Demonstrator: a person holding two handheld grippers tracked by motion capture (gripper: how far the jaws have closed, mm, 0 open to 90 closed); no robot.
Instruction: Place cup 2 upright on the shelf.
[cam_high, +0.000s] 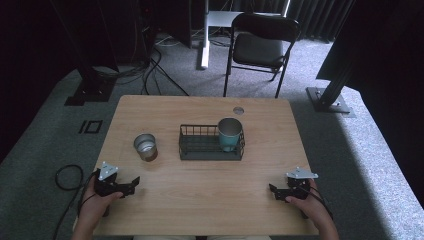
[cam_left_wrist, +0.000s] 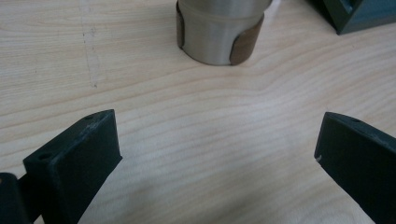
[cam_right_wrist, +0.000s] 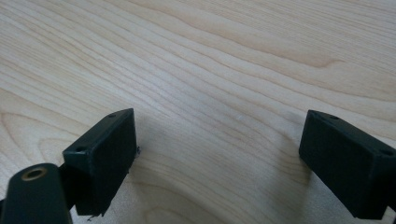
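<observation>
A steel cup with a brown band (cam_high: 145, 147) stands upright on the wooden table (cam_high: 205, 195), left of centre; its base (cam_left_wrist: 219, 35) appears ahead of my left jaws. A black wire basket (cam_high: 211, 143) sits mid-table with a teal cup (cam_high: 229, 134) standing in its right end. My left gripper (cam_high: 134, 183) rests open near the front left edge, nothing between its jaws. At the front right my right gripper (cam_high: 272, 191) is open over bare wood (cam_right_wrist: 219, 116), holding nothing.
A round grommet hole (cam_high: 238, 110) lies near the table's far edge. Beyond the table stand a black folding chair (cam_high: 260, 47), metal frame posts (cam_high: 332, 87) and cables on grey carpet. A dark basket corner (cam_left_wrist: 359, 16) shows in the left gripper view.
</observation>
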